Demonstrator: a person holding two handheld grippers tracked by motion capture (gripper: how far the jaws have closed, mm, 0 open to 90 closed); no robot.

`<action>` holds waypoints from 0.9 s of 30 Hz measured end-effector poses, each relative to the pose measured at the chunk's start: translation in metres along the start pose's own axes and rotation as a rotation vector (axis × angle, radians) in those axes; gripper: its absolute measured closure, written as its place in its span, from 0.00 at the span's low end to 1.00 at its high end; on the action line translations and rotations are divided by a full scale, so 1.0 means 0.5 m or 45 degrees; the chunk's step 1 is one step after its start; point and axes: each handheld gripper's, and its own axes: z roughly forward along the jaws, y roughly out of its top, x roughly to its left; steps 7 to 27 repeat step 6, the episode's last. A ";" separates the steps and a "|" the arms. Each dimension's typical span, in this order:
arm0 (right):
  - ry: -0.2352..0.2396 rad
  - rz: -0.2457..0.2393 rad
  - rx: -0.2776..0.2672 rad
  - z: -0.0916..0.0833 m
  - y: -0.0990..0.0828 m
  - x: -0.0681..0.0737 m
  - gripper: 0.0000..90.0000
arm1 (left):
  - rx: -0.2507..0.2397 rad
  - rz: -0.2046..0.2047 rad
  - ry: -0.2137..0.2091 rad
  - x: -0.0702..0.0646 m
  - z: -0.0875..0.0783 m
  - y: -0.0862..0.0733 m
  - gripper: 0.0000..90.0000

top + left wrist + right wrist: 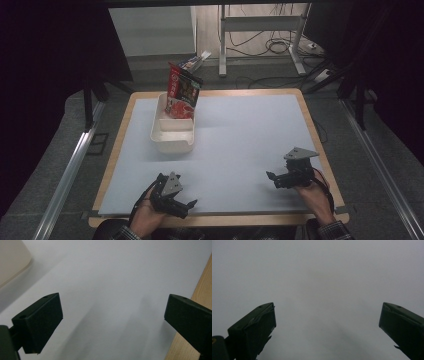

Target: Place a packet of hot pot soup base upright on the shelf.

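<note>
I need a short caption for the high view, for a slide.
Both tools, left and right, rest open near the table's front edge; a red snack bag leans in the white tray.

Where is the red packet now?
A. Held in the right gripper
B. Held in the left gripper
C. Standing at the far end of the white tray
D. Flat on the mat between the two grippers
C: in the high view the red packet stands tilted in the far end of the white tray, while the left gripper and the right gripper are open and empty near the table's front edge.
</note>
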 end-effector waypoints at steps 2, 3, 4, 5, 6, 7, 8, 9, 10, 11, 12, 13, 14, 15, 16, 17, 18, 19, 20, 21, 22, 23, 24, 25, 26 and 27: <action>-0.002 0.000 0.023 0.002 -0.004 0.000 0.01 | 0.001 0.001 0.001 0.000 0.000 0.000 0.02; -0.003 0.000 0.031 0.004 -0.006 -0.001 0.01 | 0.001 0.001 0.001 0.000 0.000 0.000 0.02; -0.002 -0.001 0.036 0.005 -0.007 -0.001 0.01 | 0.001 0.002 0.001 0.000 0.000 0.000 0.02; -0.001 -0.005 0.042 0.006 -0.007 -0.002 0.01 | 0.001 0.003 0.003 0.000 0.000 0.001 0.02; 0.001 -0.009 0.044 0.006 -0.007 -0.002 0.01 | 0.000 0.003 0.003 0.000 0.001 0.001 0.02; 0.001 -0.009 0.044 0.006 -0.007 -0.002 0.01 | 0.000 0.003 0.003 0.000 0.001 0.001 0.02; 0.001 -0.009 0.044 0.006 -0.007 -0.002 0.01 | 0.000 0.003 0.003 0.000 0.001 0.001 0.02; 0.001 -0.009 0.044 0.006 -0.007 -0.002 0.01 | 0.000 0.003 0.003 0.000 0.001 0.001 0.02; 0.001 -0.009 0.044 0.006 -0.007 -0.002 0.01 | 0.000 0.003 0.003 0.000 0.001 0.001 0.02; 0.001 -0.009 0.044 0.006 -0.007 -0.002 0.01 | 0.000 0.003 0.003 0.000 0.001 0.001 0.02; 0.001 -0.009 0.044 0.006 -0.007 -0.002 0.01 | 0.000 0.003 0.003 0.000 0.001 0.001 0.02; 0.001 -0.009 0.044 0.006 -0.007 -0.002 0.01 | 0.000 0.003 0.003 0.000 0.001 0.001 0.02; 0.001 -0.009 0.044 0.006 -0.007 -0.002 0.01 | 0.000 0.003 0.003 0.000 0.001 0.001 0.02; 0.001 -0.009 0.044 0.006 -0.007 -0.002 0.01 | 0.000 0.003 0.003 0.000 0.001 0.001 0.02; 0.001 -0.009 0.044 0.006 -0.007 -0.002 0.01 | 0.000 0.003 0.003 0.000 0.001 0.001 0.02; 0.001 -0.009 0.044 0.006 -0.007 -0.002 0.01 | 0.000 0.003 0.003 0.000 0.001 0.001 0.02; 0.001 -0.009 0.044 0.006 -0.007 -0.002 0.01 | 0.000 0.003 0.003 0.000 0.001 0.001 0.02; 0.001 -0.009 0.044 0.006 -0.007 -0.002 0.01 | 0.000 0.003 0.003 0.000 0.001 0.001 0.02; 0.001 -0.009 0.044 0.006 -0.007 -0.002 0.01 | 0.000 0.003 0.003 0.000 0.001 0.001 0.02; 0.001 -0.009 0.044 0.006 -0.007 -0.002 0.01 | 0.000 0.003 0.003 0.000 0.001 0.001 0.02; 0.001 -0.009 0.044 0.006 -0.007 -0.002 0.01 | 0.000 0.003 0.003 0.000 0.001 0.001 0.02; 0.001 -0.009 0.044 0.006 -0.007 -0.002 0.01 | 0.000 0.003 0.003 0.000 0.001 0.001 0.02; 0.001 -0.009 0.044 0.006 -0.007 -0.002 0.01 | 0.000 0.003 0.003 0.000 0.001 0.001 0.02; 0.001 -0.009 0.044 0.006 -0.007 -0.002 0.01 | 0.000 0.003 0.003 0.000 0.001 0.001 0.02; 0.001 -0.009 0.044 0.006 -0.007 -0.002 0.01 | 0.000 0.003 0.003 0.000 0.001 0.001 0.02; 0.001 -0.009 0.044 0.006 -0.007 -0.002 0.01 | 0.000 0.003 0.003 0.000 0.001 0.001 0.02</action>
